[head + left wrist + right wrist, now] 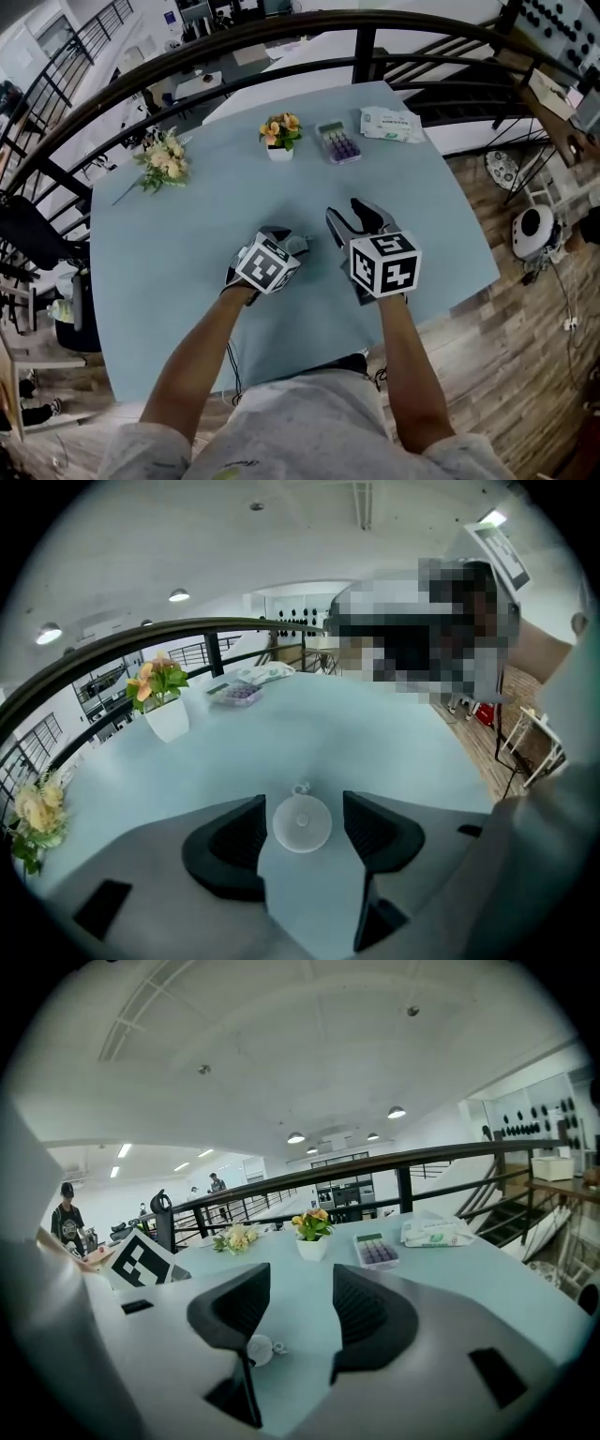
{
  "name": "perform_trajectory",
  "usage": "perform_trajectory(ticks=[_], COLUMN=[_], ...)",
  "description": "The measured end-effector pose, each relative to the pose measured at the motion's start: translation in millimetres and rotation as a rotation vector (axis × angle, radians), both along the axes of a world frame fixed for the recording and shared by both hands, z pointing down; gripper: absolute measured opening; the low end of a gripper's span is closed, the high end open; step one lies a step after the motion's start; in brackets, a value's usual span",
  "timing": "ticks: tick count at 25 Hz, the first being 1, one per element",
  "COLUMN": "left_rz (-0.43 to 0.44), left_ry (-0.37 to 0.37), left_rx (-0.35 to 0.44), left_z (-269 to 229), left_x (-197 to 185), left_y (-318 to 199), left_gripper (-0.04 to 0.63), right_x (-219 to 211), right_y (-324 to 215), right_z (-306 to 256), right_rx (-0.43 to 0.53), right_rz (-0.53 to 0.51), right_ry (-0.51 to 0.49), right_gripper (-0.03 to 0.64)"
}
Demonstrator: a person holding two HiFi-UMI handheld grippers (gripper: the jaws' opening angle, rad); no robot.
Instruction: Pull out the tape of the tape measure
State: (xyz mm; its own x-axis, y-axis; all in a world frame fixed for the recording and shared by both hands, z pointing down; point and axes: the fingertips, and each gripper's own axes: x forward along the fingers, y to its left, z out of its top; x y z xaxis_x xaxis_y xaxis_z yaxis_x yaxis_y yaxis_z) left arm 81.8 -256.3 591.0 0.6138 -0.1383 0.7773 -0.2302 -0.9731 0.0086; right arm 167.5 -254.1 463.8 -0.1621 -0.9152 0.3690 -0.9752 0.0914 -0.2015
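A small round white tape measure (301,823) with a little ring on its far side lies on the pale blue table (187,262). My left gripper (305,804) points steeply down over it, open, with the case between the two black pads (246,829) and a thin gap on each side. In the head view the left gripper (292,246) hides the tape measure. My right gripper (354,217) hovers close to the right, open and empty. In the right gripper view the tape measure (260,1349) shows low, just behind the left jaw of the right gripper (301,1281).
At the table's far side stand a white pot of orange flowers (279,134), a loose bouquet (162,159), a box with purple buttons (338,142) and a tissue pack (391,124). A dark curved railing (281,37) runs behind the table. The table's near edge is right in front of the person.
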Motion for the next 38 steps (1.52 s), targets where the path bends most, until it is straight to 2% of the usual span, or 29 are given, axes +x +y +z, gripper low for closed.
perform_trajectory(ticks=[12, 19, 24, 32, 38], left_rz=[0.031, 0.023, 0.007, 0.013, -0.005], left_ry=[-0.037, -0.031, -0.024, -0.05, -0.009], left_rx=[-0.031, -0.049, -0.047, -0.035, -0.034], left_z=[24, 27, 29, 19, -5], left_x=[1, 1, 1, -2, -3], left_y=[-1, 0, -2, 6, 8], left_gripper=[0.256, 0.254, 0.218, 0.215, 0.216], right_x=[-5, -3, -5, -6, -7], right_y=[3, 9, 10, 16, 19], right_z=[22, 28, 27, 21, 16], right_rx=[-0.048, -0.065, -0.063, -0.055, -0.047], right_rz=[0.016, 0.022, 0.012, -0.009, -0.041], right_ry=[0.004, 0.002, 0.003, -0.011, -0.048], right_gripper=[0.193, 0.193, 0.193, 0.193, 0.193])
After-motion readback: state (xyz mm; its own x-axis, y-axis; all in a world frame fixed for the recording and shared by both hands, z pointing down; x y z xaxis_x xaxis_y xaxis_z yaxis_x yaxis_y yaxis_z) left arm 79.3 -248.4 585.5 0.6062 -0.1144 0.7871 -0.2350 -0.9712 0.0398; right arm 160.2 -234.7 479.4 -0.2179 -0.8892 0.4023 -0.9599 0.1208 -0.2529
